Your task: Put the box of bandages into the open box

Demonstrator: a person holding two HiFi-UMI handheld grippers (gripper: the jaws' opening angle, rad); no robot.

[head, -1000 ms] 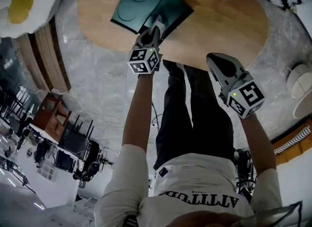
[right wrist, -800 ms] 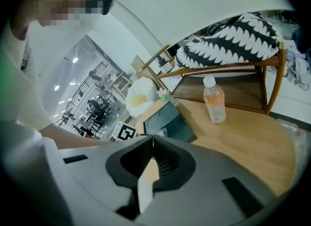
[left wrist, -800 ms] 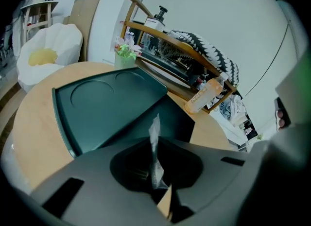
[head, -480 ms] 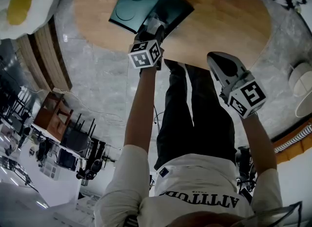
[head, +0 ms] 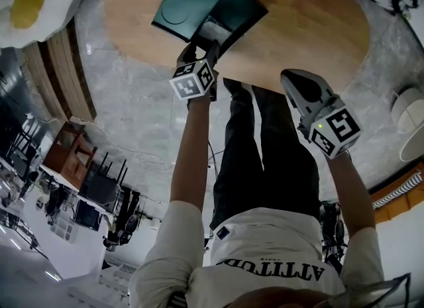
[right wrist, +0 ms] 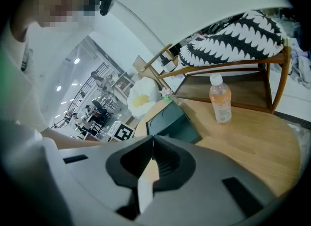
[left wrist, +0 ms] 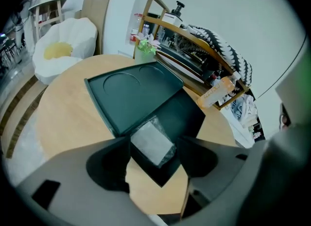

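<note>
Bandage box (left wrist: 151,140), pale and plastic-wrapped, lay inside the open box (left wrist: 189,115) on the table (left wrist: 68,118), toward the side next to the lid (left wrist: 131,91). Left gripper (left wrist: 153,145) hung right over it, jaws just opened wide, one on either side of the packet and gripping nothing; right gripper (right wrist: 149,159) sat off to the side, jaws together, empty. Judged the release done: best to lift the left jaws straight out, kept wide, so neither tip drags the packet or snags the box wall.

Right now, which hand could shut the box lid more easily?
Left. The left gripper, jaws just opened and gripping nothing, hangs over the open box where the bandage box lies. The right gripper, shut, is off to the side.
</note>
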